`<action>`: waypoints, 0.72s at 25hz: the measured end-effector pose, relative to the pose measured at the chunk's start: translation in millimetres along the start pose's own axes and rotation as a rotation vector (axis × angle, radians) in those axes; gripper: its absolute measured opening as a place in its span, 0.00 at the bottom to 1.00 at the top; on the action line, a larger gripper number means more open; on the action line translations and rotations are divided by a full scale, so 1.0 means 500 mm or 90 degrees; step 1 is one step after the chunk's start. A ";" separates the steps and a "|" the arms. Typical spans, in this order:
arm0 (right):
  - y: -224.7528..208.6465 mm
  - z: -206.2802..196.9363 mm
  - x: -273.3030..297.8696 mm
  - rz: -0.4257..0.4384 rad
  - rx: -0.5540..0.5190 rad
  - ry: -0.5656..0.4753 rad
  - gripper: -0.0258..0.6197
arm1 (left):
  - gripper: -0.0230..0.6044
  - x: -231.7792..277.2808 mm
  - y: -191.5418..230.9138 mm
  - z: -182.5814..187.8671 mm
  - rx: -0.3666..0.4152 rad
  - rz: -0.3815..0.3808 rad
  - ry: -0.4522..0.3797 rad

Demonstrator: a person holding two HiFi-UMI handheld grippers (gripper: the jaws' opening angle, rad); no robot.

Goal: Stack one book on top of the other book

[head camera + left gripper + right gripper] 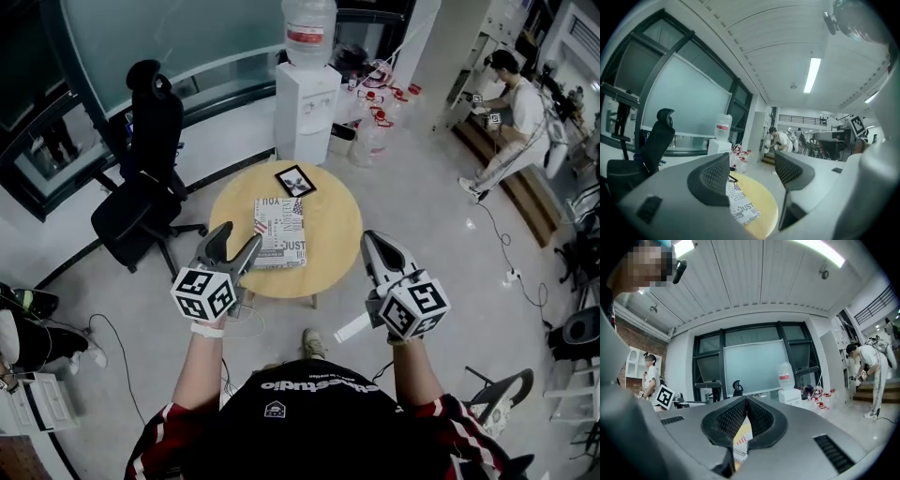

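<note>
A round wooden table carries two books. The larger one lies flat near the middle, white with black print and a flag on its cover. A small dark-covered book lies apart from it at the table's far edge. My left gripper is held above the table's near left rim, open with nothing between its fingers. In the left gripper view, the printed book shows below and beyond the left gripper. My right gripper is off the table's right rim, shut and empty. Its tips meet in the right gripper view.
A black office chair stands left of the table. A white water dispenser and several water jugs stand behind it. A person bends at the far right. Cables lie on the floor at both sides.
</note>
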State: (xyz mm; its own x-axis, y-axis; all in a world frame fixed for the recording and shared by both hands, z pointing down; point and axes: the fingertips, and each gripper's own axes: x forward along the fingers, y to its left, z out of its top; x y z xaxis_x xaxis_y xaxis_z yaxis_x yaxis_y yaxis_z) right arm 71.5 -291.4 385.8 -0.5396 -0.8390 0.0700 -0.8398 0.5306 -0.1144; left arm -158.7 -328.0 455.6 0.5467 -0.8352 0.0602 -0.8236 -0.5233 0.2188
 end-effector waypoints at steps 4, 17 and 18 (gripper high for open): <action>0.013 0.013 -0.013 -0.001 -0.002 -0.007 0.09 | 0.42 -0.031 -0.017 0.048 0.053 0.017 -0.035; 0.064 0.054 -0.043 0.009 -0.010 -0.038 0.09 | 0.20 -0.095 -0.079 0.143 0.109 0.022 -0.085; 0.067 0.055 -0.044 0.010 -0.009 -0.040 0.09 | 0.18 -0.100 -0.081 0.146 0.115 0.026 -0.086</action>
State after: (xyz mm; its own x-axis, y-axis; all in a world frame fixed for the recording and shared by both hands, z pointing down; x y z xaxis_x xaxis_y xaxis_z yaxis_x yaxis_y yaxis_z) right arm 56.9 -258.3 353.1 -0.5485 -0.8361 0.0057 -0.8322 0.5453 -0.1004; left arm -164.0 -277.3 372.5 0.4971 -0.8650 -0.0677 -0.8650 -0.5002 0.0400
